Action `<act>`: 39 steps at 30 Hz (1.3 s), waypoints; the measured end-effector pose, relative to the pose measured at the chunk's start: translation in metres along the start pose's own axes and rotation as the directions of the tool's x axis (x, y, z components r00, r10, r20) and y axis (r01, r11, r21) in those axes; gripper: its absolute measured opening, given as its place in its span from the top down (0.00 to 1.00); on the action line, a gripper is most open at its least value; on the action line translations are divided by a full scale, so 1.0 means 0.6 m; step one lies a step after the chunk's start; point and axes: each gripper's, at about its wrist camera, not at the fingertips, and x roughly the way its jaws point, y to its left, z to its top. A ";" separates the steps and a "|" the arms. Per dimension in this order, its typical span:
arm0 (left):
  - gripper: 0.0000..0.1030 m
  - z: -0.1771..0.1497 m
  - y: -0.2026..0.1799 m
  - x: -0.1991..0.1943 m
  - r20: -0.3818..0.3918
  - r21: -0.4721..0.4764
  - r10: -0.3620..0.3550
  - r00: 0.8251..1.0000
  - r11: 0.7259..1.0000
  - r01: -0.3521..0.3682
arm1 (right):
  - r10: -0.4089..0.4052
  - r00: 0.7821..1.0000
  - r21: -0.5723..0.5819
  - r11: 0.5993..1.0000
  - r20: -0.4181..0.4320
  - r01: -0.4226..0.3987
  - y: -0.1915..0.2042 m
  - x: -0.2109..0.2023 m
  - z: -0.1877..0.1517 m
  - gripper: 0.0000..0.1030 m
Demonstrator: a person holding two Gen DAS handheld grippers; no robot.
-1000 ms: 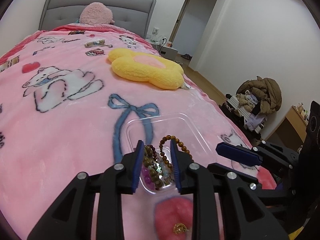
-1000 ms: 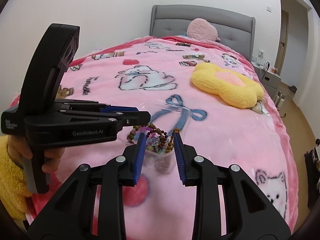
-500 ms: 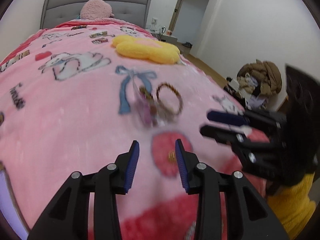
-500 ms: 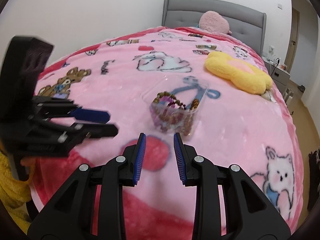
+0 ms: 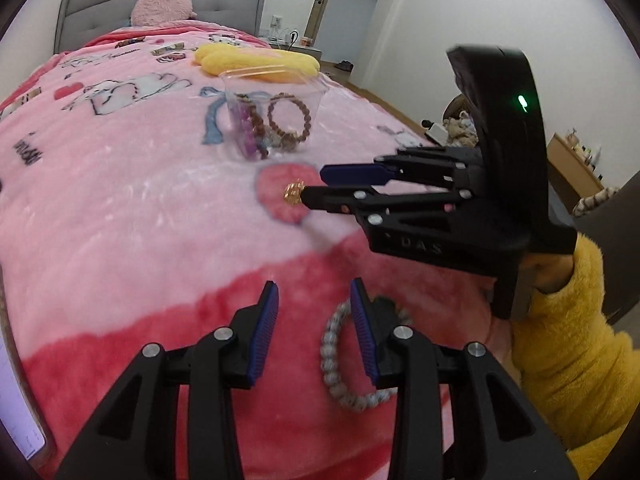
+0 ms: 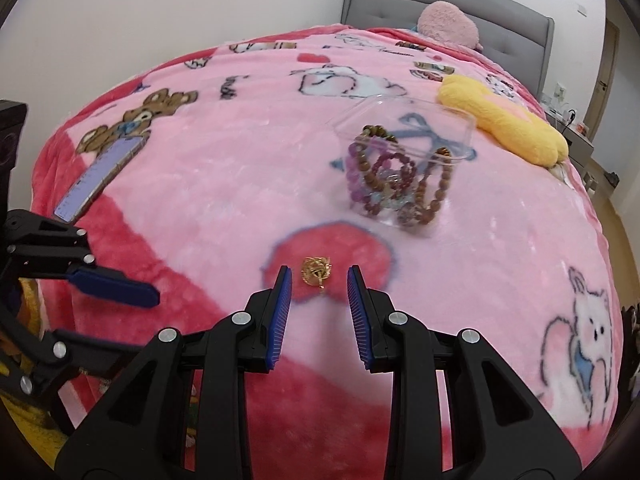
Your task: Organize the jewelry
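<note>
Both tools (image 5: 314, 328) (image 6: 319, 308) agape, low over blanket (image 6: 240, 168)

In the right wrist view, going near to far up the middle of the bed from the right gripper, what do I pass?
Right gripper, open → small gold ornament on the red patch → clear plastic container holding beaded bracelets → yellow flower-shaped plush cushion → fluffy pink pillow → grey upholstered headboard.

Clear plastic box (image 6: 404, 148) holding beaded bracelets (image 6: 394, 184); gold piece (image 6: 316, 271) and white bracelet (image 5: 344, 364) lying on blanket.
</note>
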 end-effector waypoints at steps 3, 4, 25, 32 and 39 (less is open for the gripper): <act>0.64 -0.009 -0.003 0.006 -0.011 0.008 0.017 1.000 1.000 -0.017 | -0.009 1.000 -0.012 1.000 -0.018 0.008 0.006 0.011 0.003 0.73; 0.64 -0.012 -0.005 0.007 -0.010 0.011 0.016 1.000 1.000 -0.016 | -0.007 1.000 -0.013 1.000 -0.022 0.007 0.008 0.015 0.005 0.73; 0.92 -0.024 -0.027 0.015 -0.011 0.073 0.075 0.997 0.995 -0.073 | -0.014 0.998 -0.023 1.000 -0.053 0.013 0.011 0.034 0.009 0.88; 0.92 -0.019 -0.030 0.009 -0.003 0.067 0.032 0.999 0.997 -0.032 | -0.015 0.999 -0.026 1.000 -0.045 0.014 0.012 0.030 0.010 0.88; 0.92 -0.009 -0.038 -0.004 0.027 0.078 0.022 0.999 0.997 -0.024 | -0.008 1.000 -0.034 0.999 -0.020 0.007 0.016 0.009 0.012 0.90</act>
